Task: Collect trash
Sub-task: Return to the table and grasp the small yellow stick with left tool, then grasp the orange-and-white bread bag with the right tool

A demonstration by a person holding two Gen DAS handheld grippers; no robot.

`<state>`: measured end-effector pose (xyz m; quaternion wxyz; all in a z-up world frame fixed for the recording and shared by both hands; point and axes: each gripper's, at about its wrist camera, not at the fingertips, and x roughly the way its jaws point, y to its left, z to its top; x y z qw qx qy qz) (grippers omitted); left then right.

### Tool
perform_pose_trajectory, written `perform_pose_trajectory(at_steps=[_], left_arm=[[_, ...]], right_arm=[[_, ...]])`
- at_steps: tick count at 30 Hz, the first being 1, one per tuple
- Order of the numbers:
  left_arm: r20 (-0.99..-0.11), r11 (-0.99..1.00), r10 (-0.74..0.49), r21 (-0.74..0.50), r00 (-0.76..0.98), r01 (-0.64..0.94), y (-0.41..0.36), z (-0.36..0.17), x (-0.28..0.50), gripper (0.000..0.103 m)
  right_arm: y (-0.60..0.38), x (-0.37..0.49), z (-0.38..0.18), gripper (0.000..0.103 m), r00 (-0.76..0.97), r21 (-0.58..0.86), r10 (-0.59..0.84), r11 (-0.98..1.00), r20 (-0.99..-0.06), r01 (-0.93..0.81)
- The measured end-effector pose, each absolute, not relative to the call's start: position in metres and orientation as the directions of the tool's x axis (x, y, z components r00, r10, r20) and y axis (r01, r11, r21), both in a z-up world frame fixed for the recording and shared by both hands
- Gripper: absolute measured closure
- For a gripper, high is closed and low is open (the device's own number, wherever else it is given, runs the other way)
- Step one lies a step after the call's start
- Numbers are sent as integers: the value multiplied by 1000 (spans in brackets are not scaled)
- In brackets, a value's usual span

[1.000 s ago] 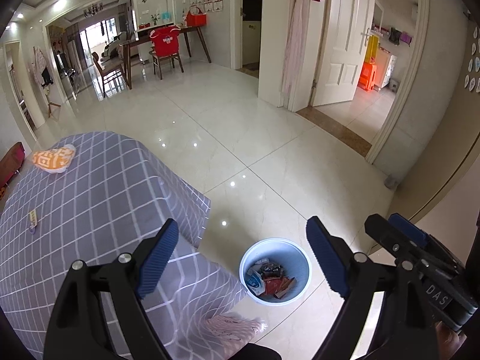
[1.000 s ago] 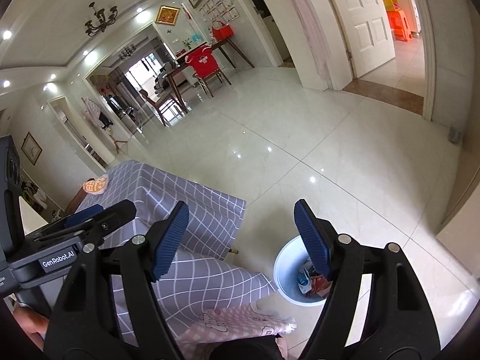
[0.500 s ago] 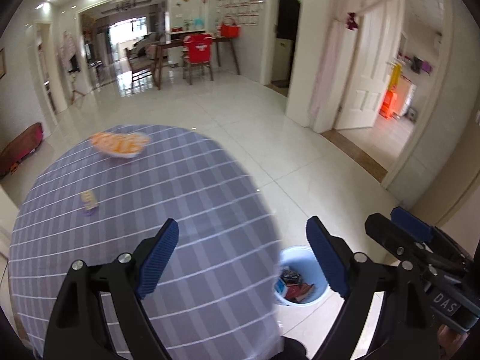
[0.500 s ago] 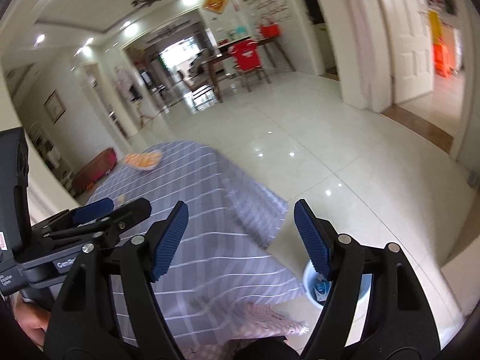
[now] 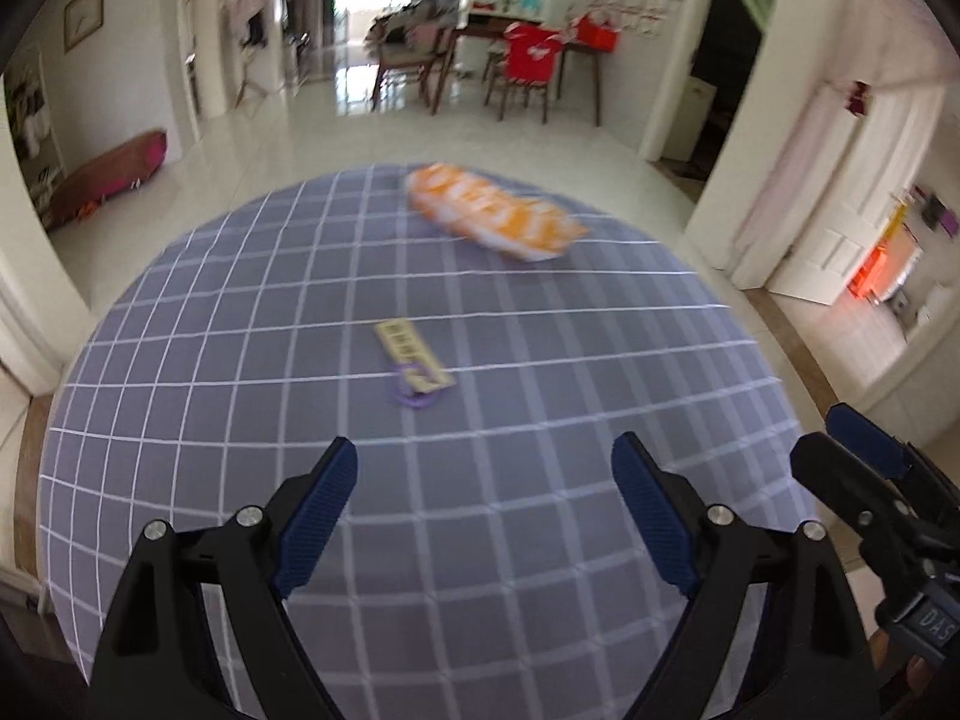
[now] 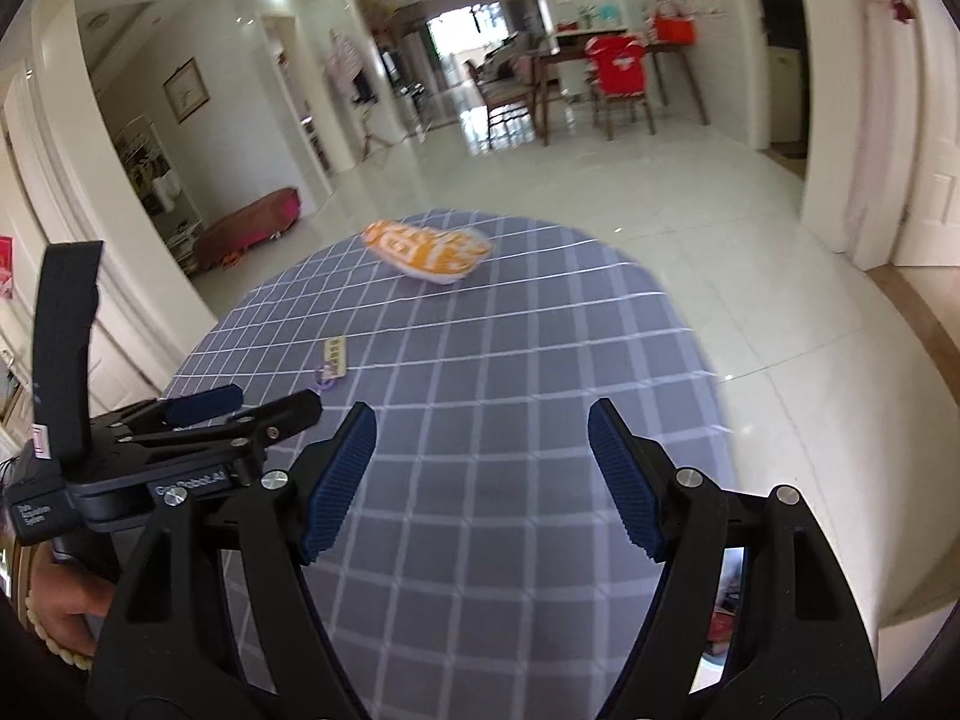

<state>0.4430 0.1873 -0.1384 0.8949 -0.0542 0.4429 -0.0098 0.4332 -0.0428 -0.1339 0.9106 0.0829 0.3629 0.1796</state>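
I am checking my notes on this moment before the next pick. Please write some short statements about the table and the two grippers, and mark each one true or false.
1. Both grippers are open and hold nothing. True: the left gripper and the right gripper each show a wide gap with only the checked tablecloth behind it.
2. The orange snack bag lies farther from the grippers than the small yellow wrapper. True.
3. The small yellow wrapper is between the fingers of the left gripper. False: it lies on the cloth ahead of them, untouched.
4. The orange snack bag lies on the floor. False: it rests on the tablecloth near the far edge.
5. The tablecloth is plain red. False: it is grey-purple with white grid lines.
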Motion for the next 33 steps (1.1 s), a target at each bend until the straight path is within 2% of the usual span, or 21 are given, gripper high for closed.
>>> perform_pose_trajectory(at_steps=[1, 6, 8, 10, 11, 12, 14, 15, 16, 18, 27, 29, 33], left_arm=[[-793, 994, -64, -106, 605, -34, 192, -142, 447, 19], [-818, 995, -79, -104, 570, -11, 200, -163, 475, 39], [-820, 995, -77, -96, 567, -4, 198, -167, 480, 43], [-821, 995, -88, -102, 564, 6, 199, -172, 487, 53], [-822, 994, -94, -105, 562, 13, 199, -174, 490, 60], [-818, 996, -80, -82, 570, 22, 197, -174, 491, 75], [-815, 998, -65, -52, 575, 40, 195, -176, 492, 85], [-806, 996, -88, -71, 585, 52, 198, -175, 490, 95], [-797, 994, -106, -91, 595, 56, 202, -173, 491, 99], [-793, 989, -142, -135, 592, 56, 212, -172, 491, 99], [-771, 987, -148, -157, 619, 41, 236, -163, 495, 99], [-749, 989, -129, -146, 650, 28, 239, -154, 494, 99], [-709, 992, -53, -118, 703, -44, 249, -135, 497, 99]], right_arm=[[-39, 440, -137, 30, 664, 283, 393, 920, -637, -272], [-14, 471, -150, 31, 632, 293, 413, 911, -655, -292], [-8, 480, -151, 31, 628, 290, 414, 910, -659, -296], [-3, 489, -153, 31, 626, 286, 415, 910, -661, -301], [-1, 492, -153, 31, 626, 281, 412, 911, -662, -302], [0, 494, -153, 31, 625, 280, 412, 911, -663, -303], [4, 498, -154, 31, 624, 275, 410, 911, -665, -307], [5, 500, -155, 31, 624, 267, 407, 913, -667, -309], [8, 502, -155, 31, 624, 259, 403, 914, -670, -312], [10, 506, -156, 31, 625, 241, 394, 917, -674, -317], [29, 524, -158, 30, 620, 202, 382, 918, -686, -342], [32, 526, -156, 30, 624, 195, 379, 918, -683, -344], [38, 538, -152, 24, 638, 168, 361, 924, -680, -343]])
